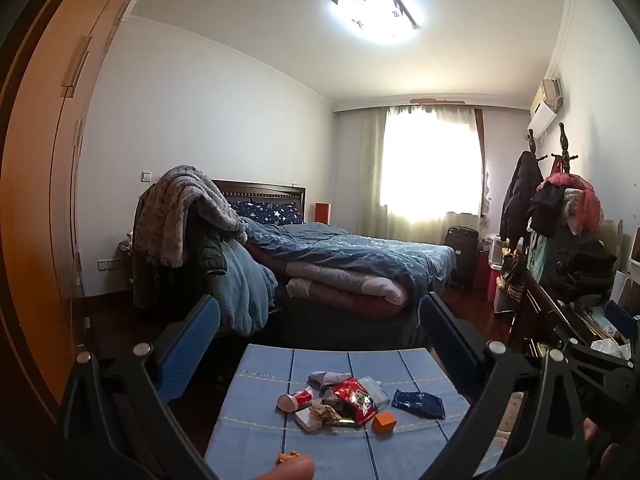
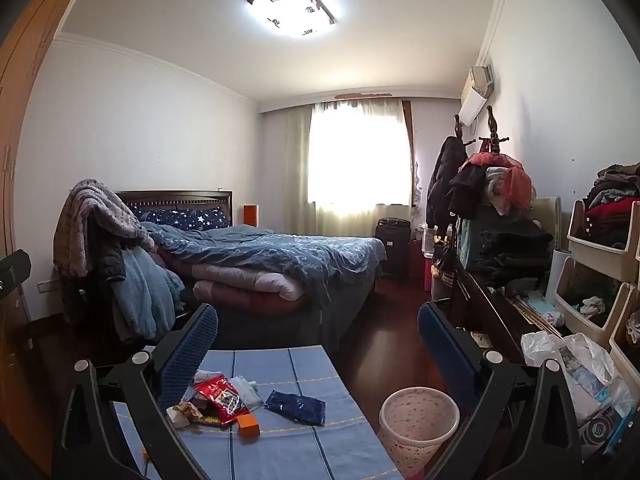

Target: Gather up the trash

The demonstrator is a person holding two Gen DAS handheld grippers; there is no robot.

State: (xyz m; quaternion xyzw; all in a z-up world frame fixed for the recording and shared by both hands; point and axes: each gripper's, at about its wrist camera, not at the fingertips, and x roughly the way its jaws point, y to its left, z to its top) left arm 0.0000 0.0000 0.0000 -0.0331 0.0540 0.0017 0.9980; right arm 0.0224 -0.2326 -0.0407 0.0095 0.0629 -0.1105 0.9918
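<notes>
Both pairs of tongs hang raised above the blue-checked cloth-covered desk, jaws spread wide and holding nothing: the left tongs frame the litter from above, the right tongs sit further right, over the desk's right edge. The trash lies in one loose heap at the lower centre of the left view: a shiny red foil snack bag on top, a crumpled tan paper wad and a small white box under its left side, a red-and-white cup on its side at the far left, a small orange carton just right of the heap. A dark blue plastic pouch lies apart, nearer the desk's right edge. The pale speckled wastebasket stands on the dark floor just beside that edge, mouth up, probably placed for short drops. The pouch looks the easiest first pick, with bare cloth all around it.
</notes>
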